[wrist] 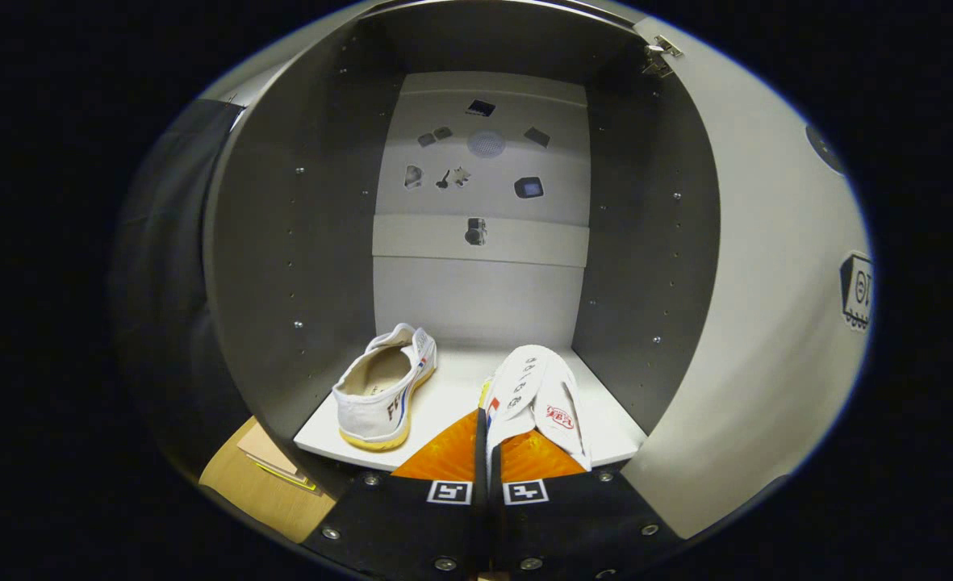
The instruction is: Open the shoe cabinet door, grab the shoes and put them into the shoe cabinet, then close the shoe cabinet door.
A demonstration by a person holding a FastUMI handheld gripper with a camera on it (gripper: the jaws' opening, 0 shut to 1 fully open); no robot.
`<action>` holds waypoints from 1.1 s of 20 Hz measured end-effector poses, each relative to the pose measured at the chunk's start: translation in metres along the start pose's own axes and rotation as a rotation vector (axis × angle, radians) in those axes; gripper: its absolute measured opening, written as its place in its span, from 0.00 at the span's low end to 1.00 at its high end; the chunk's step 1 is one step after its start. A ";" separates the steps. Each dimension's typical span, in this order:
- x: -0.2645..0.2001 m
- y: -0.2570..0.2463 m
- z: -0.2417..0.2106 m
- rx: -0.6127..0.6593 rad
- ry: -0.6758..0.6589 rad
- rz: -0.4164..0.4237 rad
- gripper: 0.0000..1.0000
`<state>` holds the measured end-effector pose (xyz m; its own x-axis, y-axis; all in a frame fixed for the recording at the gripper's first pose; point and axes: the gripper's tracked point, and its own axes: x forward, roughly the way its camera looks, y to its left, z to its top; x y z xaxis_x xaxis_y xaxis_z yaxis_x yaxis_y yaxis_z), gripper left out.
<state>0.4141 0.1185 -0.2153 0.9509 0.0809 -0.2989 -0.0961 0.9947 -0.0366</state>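
The shoe cabinet (282, 242) stands open before me, its door (766, 307) swung out to the right. On its white bottom shelf (452, 395) a white canvas shoe (383, 391) rests on the left, heel toward me. My gripper (488, 436) is shut on a second white shoe (545, 399), pinching its side wall between both fingers. That shoe hangs over the right half of the shelf, toe pointing into the cabinet.
The grey cabinet side walls (645, 242) close in on both sides, with a white back panel (480, 202) pierced by small cut-outs. A wooden surface (270, 484) with a flat cardboard piece lies below the shelf at the left.
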 end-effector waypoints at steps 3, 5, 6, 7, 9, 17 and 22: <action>0.034 -0.007 0.005 0.000 0.004 0.025 0.00; 0.057 -0.010 0.008 0.006 0.009 0.039 0.00; 0.067 -0.012 0.009 0.007 0.014 0.044 0.00; 0.078 -0.014 0.011 0.006 0.015 0.049 0.00; 0.099 -0.015 0.012 0.003 0.017 0.065 0.00; 0.144 -0.002 0.000 0.003 0.043 0.145 0.02; 0.139 0.001 0.003 0.013 0.037 0.157 0.27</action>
<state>0.5473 0.1314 -0.2537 0.9128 0.2330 -0.3353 -0.2384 0.9708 0.0256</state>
